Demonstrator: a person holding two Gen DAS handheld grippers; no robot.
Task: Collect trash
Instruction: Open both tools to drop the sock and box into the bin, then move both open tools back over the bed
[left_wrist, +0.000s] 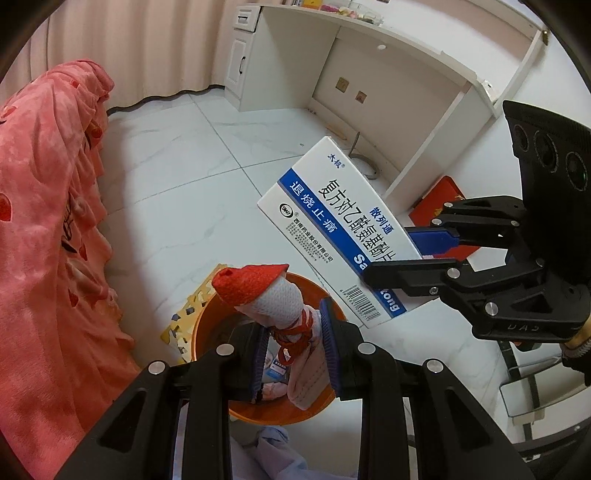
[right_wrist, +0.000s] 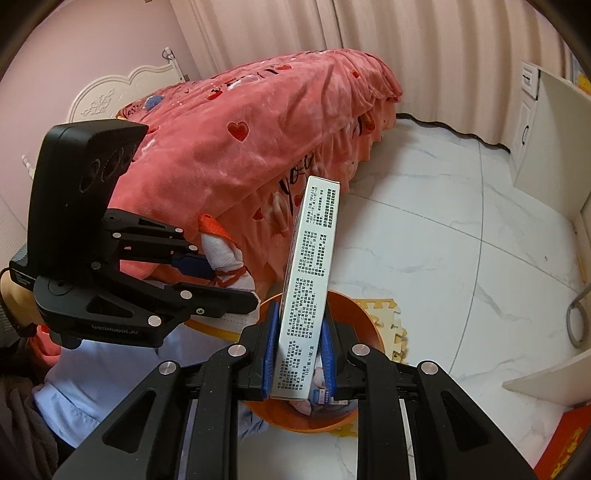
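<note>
**Two pieces of trash, both poised over the orange bin**

Left tool (left_wrist: 295, 343) — fingers closed on a small bundle (left_wrist: 273, 299) of white mesh with a red cap and red string, a pale pink mask-like piece hanging below it. The tool is gripping the bundle low down, so the red cap is sticking up and away from the camera; its long axis is running roughly along the fingers, tilted a little left. It is hanging directly above the orange bin (left_wrist: 207, 325), presumably so that it falls inside when let go.

Right tool (right_wrist: 299, 347) — fingers closed on the narrow faces of a medicine box (right_wrist: 312, 266), white with a blue band. The grip is sitting at one short end, near the barcode; the box's long axis is pointing forward and upward, away from the tool, with its free end high. Its held end is over the bin (right_wrist: 369, 325), likely lined up for dropping.

Surroundings — the bin is standing on the white tiled floor (right_wrist: 461, 229), partly on a yellow foam mat (right_wrist: 388, 314), beside the bed with its pink heart-print cover (right_wrist: 240, 147). Some paper trash is already lying inside.
</note>
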